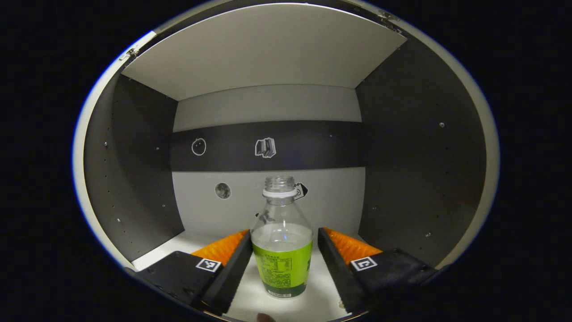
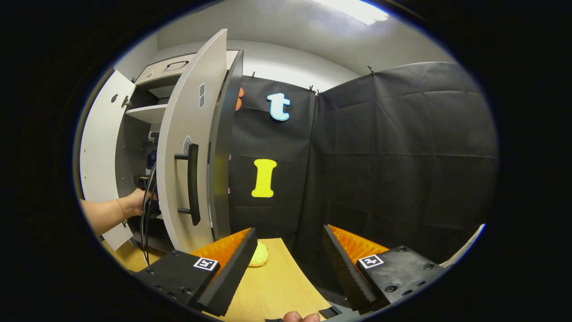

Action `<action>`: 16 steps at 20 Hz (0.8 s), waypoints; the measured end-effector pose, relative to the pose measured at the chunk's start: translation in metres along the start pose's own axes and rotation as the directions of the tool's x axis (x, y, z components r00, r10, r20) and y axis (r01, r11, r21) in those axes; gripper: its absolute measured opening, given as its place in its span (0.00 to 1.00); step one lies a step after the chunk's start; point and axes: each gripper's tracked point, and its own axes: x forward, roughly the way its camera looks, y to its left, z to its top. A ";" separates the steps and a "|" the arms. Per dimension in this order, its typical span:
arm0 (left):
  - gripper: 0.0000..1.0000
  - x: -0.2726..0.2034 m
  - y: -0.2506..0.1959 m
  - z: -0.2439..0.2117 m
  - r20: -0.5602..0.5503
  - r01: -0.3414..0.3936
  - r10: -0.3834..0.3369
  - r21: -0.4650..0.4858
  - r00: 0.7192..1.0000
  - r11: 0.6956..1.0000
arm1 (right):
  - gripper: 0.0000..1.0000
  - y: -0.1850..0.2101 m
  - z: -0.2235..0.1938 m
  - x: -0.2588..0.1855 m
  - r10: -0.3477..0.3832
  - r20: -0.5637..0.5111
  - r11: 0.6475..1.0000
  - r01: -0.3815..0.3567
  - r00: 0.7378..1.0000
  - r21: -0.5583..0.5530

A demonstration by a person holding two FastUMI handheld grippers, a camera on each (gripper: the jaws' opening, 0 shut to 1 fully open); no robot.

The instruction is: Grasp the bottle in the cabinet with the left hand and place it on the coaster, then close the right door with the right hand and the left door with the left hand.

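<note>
Left gripper view looks straight into the cabinet, at a compartment with dark side walls, a pale ceiling and a pale back crossed by a dark band with small stickers. The bottle stands upright on the compartment's pale floor, uncapped, clear above and wrapped in a green label below. The left gripper has its fingers spread wide, one on each side of the bottle; a narrow gap shows on both sides, so neither pad touches it.

In the right gripper view, the right gripper hovers over a light wooden table, fingers apart and holding nothing. A small yellow coaster lies on the table just past the left fingertip. To the left stands the cabinet, both doors swung open: the right door, with its dark bar handle, is nearer, and the left door is farther left. Between them a bare forearm and hand reach into the cabinet, with a dark cable hanging beside the wrist.
</note>
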 end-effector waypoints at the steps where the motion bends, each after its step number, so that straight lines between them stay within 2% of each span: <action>1: 0.80 -0.001 -0.002 0.000 0.004 0.011 -0.011 0.000 1.000 1.000 | 0.98 -0.003 0.000 0.000 -0.005 -0.002 1.000 0.005 1.000 0.005; 6: 0.78 -0.038 -0.003 0.018 0.050 0.050 -0.052 0.036 0.997 0.998 | 0.98 -0.004 0.000 -0.009 -0.014 0.001 1.000 0.014 1.000 0.024; 10: 0.77 -0.101 -0.001 0.034 0.089 0.110 -0.114 0.043 0.989 0.993 | 0.98 0.007 0.007 -0.020 -0.001 0.031 0.999 -0.001 1.000 0.035; 11: 0.77 -0.120 0.002 0.037 0.101 0.123 -0.126 0.042 0.987 0.992 | 0.94 0.012 0.013 -0.022 0.010 0.053 0.999 -0.011 0.999 0.035; 12: 0.77 -0.139 0.004 0.040 0.110 0.137 -0.141 0.041 0.984 0.990 | 0.98 0.018 0.018 -0.023 0.019 0.073 0.999 -0.022 0.997 0.033; 16: 0.77 -0.205 0.020 0.037 0.132 0.166 -0.167 0.022 0.977 0.986 | 0.98 0.041 0.022 -0.028 0.047 0.091 0.998 -0.050 0.995 0.023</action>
